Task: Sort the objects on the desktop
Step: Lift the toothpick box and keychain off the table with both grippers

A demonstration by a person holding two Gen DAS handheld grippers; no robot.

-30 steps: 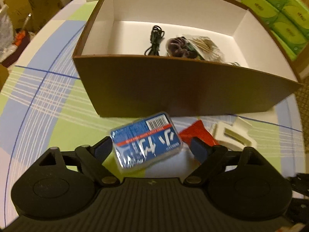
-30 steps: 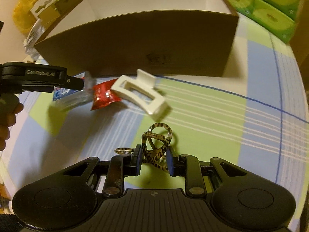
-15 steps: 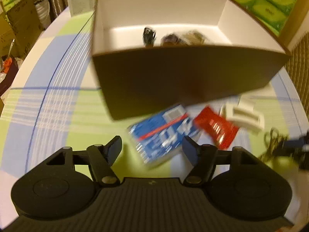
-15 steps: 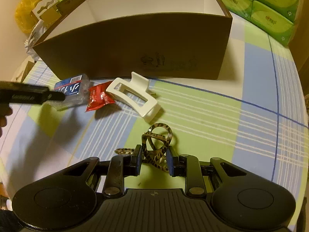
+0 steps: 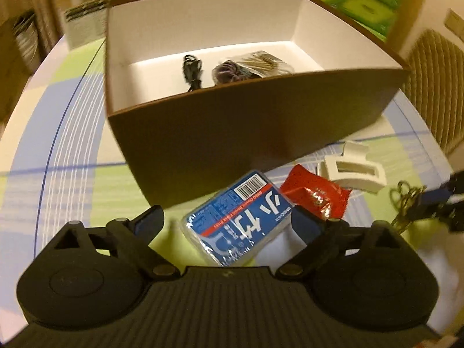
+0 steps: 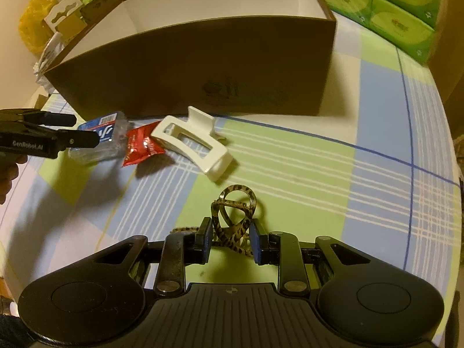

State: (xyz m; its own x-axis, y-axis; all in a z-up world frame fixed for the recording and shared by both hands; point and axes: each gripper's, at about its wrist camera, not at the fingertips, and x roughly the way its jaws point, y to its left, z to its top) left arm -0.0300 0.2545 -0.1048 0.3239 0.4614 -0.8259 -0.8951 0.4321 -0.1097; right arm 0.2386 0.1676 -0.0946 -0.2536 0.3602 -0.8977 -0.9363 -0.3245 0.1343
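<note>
My left gripper (image 5: 229, 221) is open around a blue plastic-wrapped packet (image 5: 240, 216) lying on the tablecloth; the fingers stand apart from it. The packet also shows in the right wrist view (image 6: 101, 139). Next to it lie a red sachet (image 5: 314, 192) and a white hair claw (image 5: 352, 169), both also in the right wrist view (image 6: 142, 146) (image 6: 194, 146). My right gripper (image 6: 229, 239) is shut on a leopard-print hair clip (image 6: 233, 217), low over the table. The brown box (image 5: 232, 121) with white inside holds a black cable (image 5: 191, 71) and a clear bag of items (image 5: 249, 68).
Green tissue packs (image 6: 388, 3) are stacked at the back right. A yellow bag (image 6: 32, 26) and small cartons stand beyond the box at the left. The checked tablecloth (image 6: 319, 168) stretches out to the right of the hair claw.
My left gripper has let go of the blue packet and opened wider; the packet now lies on the cloth. The right gripper stays shut on the leopard clip, barely moved.
</note>
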